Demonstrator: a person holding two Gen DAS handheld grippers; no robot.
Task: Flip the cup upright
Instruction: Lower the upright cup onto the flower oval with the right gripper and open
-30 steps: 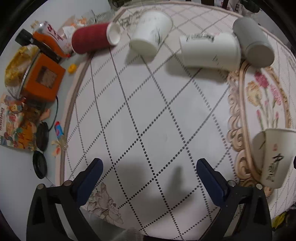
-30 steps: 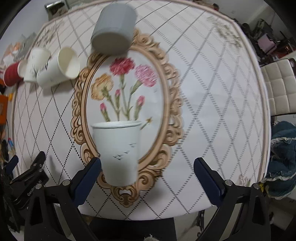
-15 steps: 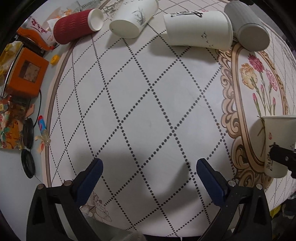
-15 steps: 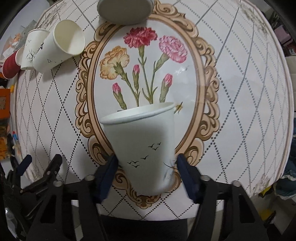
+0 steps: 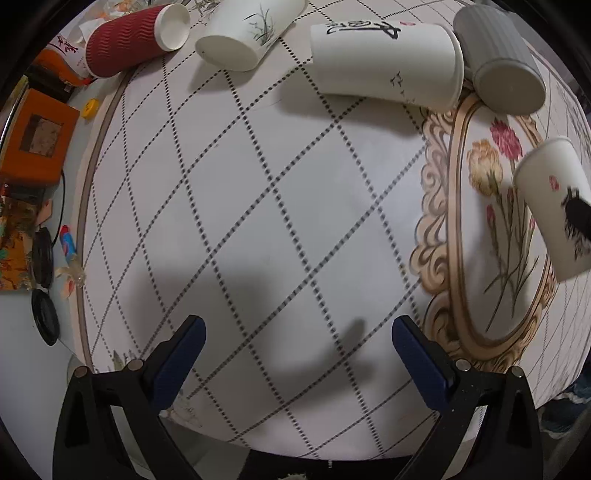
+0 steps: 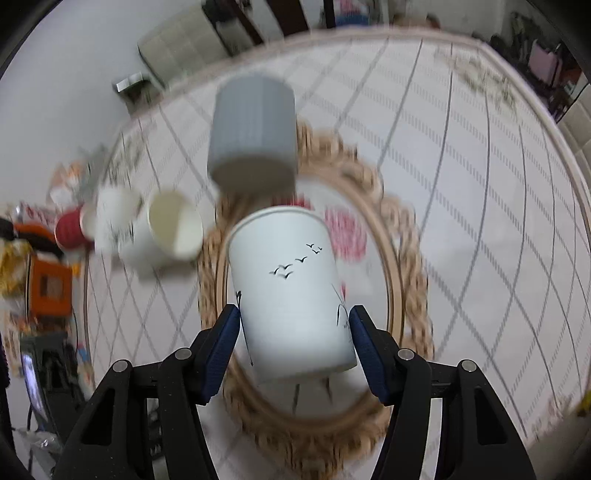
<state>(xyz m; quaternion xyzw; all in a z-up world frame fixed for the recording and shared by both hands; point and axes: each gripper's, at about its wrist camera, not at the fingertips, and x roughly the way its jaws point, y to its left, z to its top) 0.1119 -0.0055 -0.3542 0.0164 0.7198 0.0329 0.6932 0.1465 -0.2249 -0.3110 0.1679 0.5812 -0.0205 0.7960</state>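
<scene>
Left wrist view: the left gripper (image 5: 295, 354) hangs over the patterned tablecloth (image 5: 258, 221) with its blue-padded fingers spread wide and nothing between them. Along the far side of the table lie four cups on their sides: a red ribbed cup (image 5: 129, 40), a white cup with a grass print (image 5: 247, 33), a white cup with black brush lettering (image 5: 384, 66), and a grey ribbed cup (image 5: 502, 70) that touches the lettered cup's rim. At the right edge the white paper cup (image 5: 554, 214) appears tilted above the flower medallion (image 5: 498, 236), with a dark shape over its side that is too blurred to identify. Off the cloth to the left sit an orange box (image 5: 37, 136), some packets and dark round lids (image 5: 44, 317).

Right wrist view: the right gripper (image 6: 295, 347) has its two pads pressed against the lower sides of the white paper cup (image 6: 288, 291), which carries a small bird print. The cup's wider rim points away from the camera, toward the grey ribbed cup (image 6: 255, 136) lying just beyond it. To the left lie an open white cup (image 6: 166, 229), another white cup (image 6: 114, 218) and the red cup (image 6: 70, 229). The background is blurred.
</scene>
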